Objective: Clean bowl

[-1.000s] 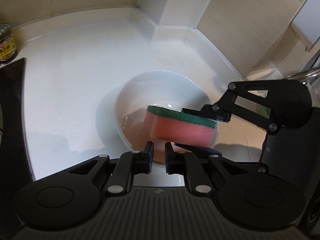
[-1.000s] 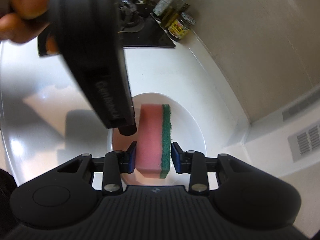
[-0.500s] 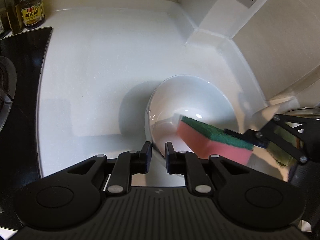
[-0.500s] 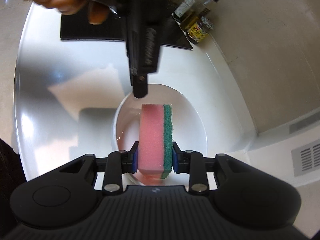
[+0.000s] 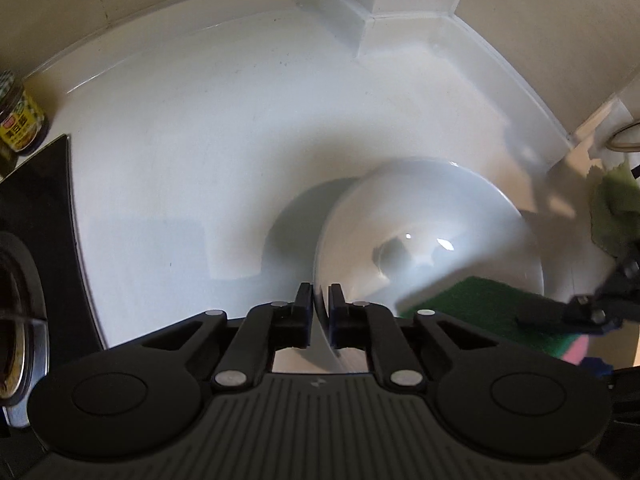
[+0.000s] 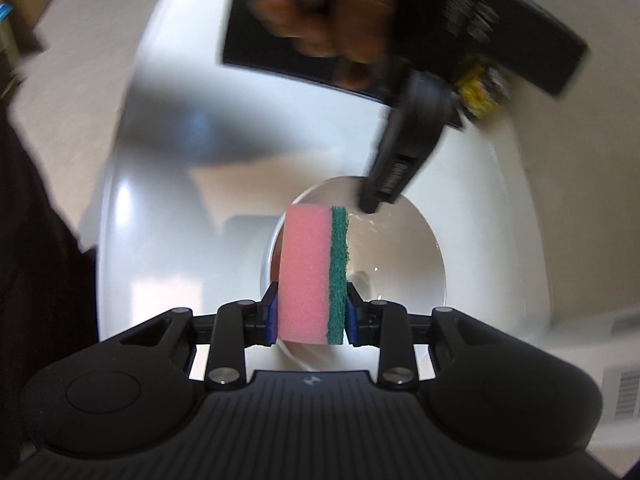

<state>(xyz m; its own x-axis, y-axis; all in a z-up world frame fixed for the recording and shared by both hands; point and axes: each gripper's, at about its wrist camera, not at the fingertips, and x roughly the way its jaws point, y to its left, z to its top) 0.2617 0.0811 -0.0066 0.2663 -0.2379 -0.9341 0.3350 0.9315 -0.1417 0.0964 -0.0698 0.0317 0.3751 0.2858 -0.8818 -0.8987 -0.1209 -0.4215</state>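
While the left gripper (image 5: 320, 312) pinches the near-left rim of the white bowl (image 5: 432, 240), its jaws stand narrow with only the thin wall of the bowl between them. That bowl sits on the white counter (image 5: 200, 140), right of centre in the left wrist view, tipped so that its inside faces the camera, and its glossy bottom shows two small glints of light. At the bowl's near-right edge lies the green face of the sponge (image 5: 472, 312), blurred, with a strip of pink at the lower right.

From the right wrist view, the right gripper (image 6: 311, 316) clamps the sponge (image 6: 308, 276) upright, pink foam on the left and green scouring layer on the right, the jaws pressed against both broad faces. Behind the sponge the bowl (image 6: 400, 264) shows its pale inside, and the left gripper (image 6: 376, 200), blurred and held by a hand (image 6: 320, 12), reaches down to the bowl's far rim.

Far left on the counter stands a jar (image 5: 18, 120) with a yellow label, beside a black stove top (image 5: 36, 208). A green cloth (image 5: 612, 212) lies at the right edge.
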